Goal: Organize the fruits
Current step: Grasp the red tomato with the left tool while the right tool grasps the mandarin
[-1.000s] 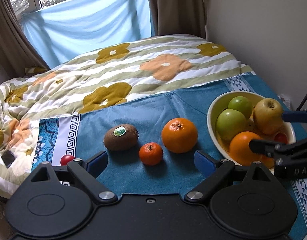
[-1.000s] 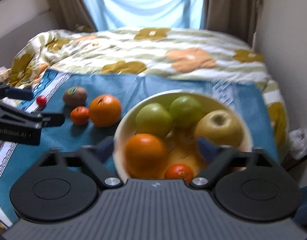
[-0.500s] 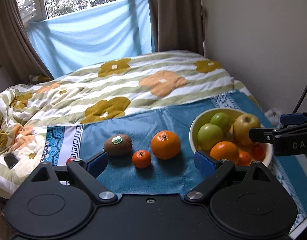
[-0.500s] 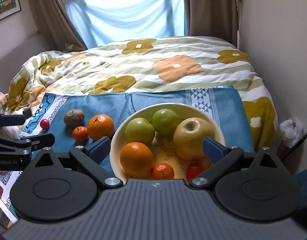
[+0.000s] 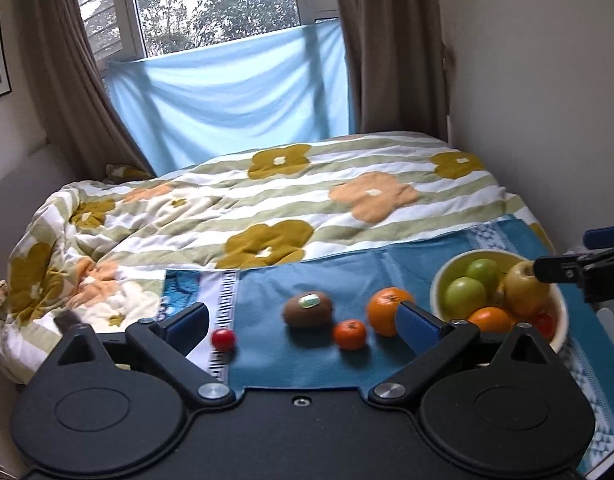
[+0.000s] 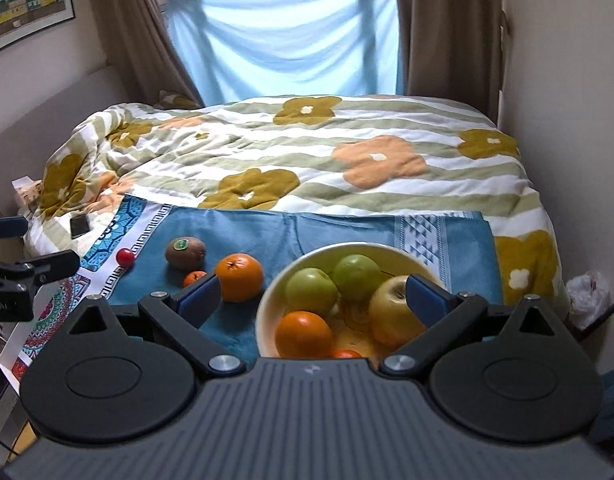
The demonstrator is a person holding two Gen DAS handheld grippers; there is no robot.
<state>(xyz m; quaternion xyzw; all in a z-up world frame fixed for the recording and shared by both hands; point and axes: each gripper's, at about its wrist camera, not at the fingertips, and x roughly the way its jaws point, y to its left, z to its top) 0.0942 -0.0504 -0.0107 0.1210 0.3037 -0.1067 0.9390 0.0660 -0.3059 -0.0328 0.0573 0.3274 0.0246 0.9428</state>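
On the blue cloth (image 5: 267, 364) lie a kiwi (image 5: 307, 309), a small mandarin (image 5: 349, 334), an orange (image 5: 387, 310) and a cherry tomato (image 5: 223, 339). To their right stands a cream bowl (image 5: 437, 284) holding two green apples, a yellow apple (image 6: 391, 312), an orange and smaller fruit. My left gripper (image 5: 301, 322) hovers above and in front of the loose fruit; its jaws are opening with nothing between them. My right gripper (image 6: 313, 300) hangs open over the bowl (image 6: 363, 245), holding nothing.
A floral duvet (image 6: 307, 148) covers the bed beyond the cloth. A dark phone (image 6: 79, 226) lies on it at the left. A wall runs close along the right, with a plastic bag (image 6: 587, 296) on the floor beside the bed.
Both grippers have risen and drawn back from the bed, so the fruit and bowl look smaller and lower. The left jaws have spread a little wider.
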